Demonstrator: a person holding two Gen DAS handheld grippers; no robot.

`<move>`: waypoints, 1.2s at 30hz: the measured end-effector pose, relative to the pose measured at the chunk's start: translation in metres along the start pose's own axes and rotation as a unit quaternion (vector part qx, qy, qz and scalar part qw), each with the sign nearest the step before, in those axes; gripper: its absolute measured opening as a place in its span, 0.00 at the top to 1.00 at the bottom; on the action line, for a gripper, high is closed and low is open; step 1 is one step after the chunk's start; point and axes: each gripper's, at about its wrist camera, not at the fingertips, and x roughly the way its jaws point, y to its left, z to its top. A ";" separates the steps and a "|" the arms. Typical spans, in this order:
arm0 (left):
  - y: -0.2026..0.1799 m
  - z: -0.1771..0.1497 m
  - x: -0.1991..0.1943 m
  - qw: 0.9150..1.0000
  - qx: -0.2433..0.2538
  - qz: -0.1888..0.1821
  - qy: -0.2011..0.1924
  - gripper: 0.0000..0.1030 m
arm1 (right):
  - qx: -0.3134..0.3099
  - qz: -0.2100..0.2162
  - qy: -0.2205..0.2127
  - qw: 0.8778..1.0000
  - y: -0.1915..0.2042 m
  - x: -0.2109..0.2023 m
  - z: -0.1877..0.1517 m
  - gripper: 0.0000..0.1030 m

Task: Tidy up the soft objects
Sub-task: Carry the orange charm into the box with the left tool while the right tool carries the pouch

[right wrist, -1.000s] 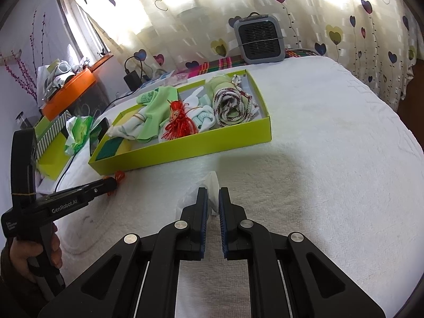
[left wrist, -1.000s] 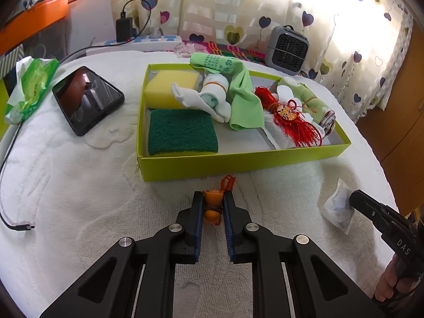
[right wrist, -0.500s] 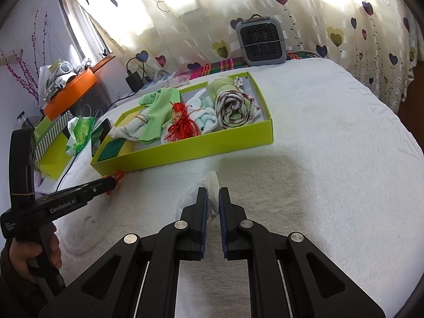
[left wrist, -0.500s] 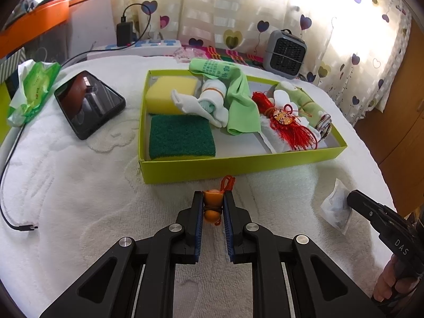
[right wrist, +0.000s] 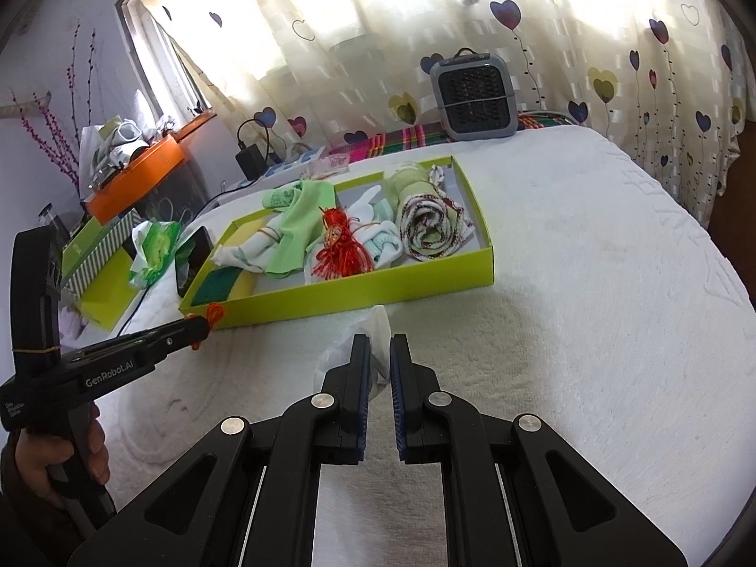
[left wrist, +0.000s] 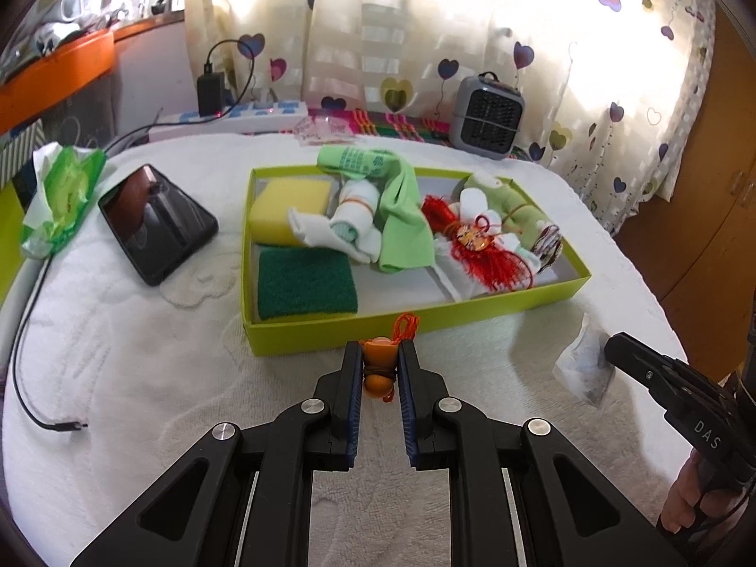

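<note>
Getting pinched between the pads of the left gripper point(left wrist: 380, 363) is a small orange charm point(left wrist: 378, 365) with a loop of orange cord sticking out past the tips, so that one is clamped tight on it. The charm is being held just in front of the near wall of the lime-green box point(left wrist: 425, 326), which is sitting on the white towel-covered table point(left wrist: 141, 378).

Over on the other side, the right gripper point(right wrist: 379, 354) is being kept squeezed on a small clear plastic packet point(right wrist: 378, 330), whose crinkly top is poking up between the fingers. It's also just short of the box's near wall, well apart from the charm.

Inside the box, lots of soft stuff is already being stored: a yellow sponge point(left wrist: 289, 210) and a green scouring pad point(left wrist: 304, 283) at the left end, a white rolled sock point(left wrist: 354, 227), a light green cloth point(left wrist: 401, 231), a red tassel point(left wrist: 477, 260), and a rolled patterned cloth point(right wrist: 427, 229) at the right end.

A black phone point(left wrist: 158, 222) is lying left of the box, and a grey mini heater point(left wrist: 486, 115) is standing behind it by the curtain.
</note>
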 end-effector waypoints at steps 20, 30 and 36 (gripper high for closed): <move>-0.015 0.037 -0.014 0.999 0.028 -0.004 -0.040 0.87 | -0.025 0.008 -0.030 0.999 0.012 -0.001 0.035 0.91; -0.012 0.051 0.000 0.999 0.026 -0.004 -0.038 0.87 | -0.037 0.009 -0.031 0.999 0.018 0.016 0.054 0.91; -0.012 0.058 0.007 0.999 0.025 -0.004 -0.038 0.87 | -0.037 0.009 -0.028 0.999 0.017 0.028 0.064 0.91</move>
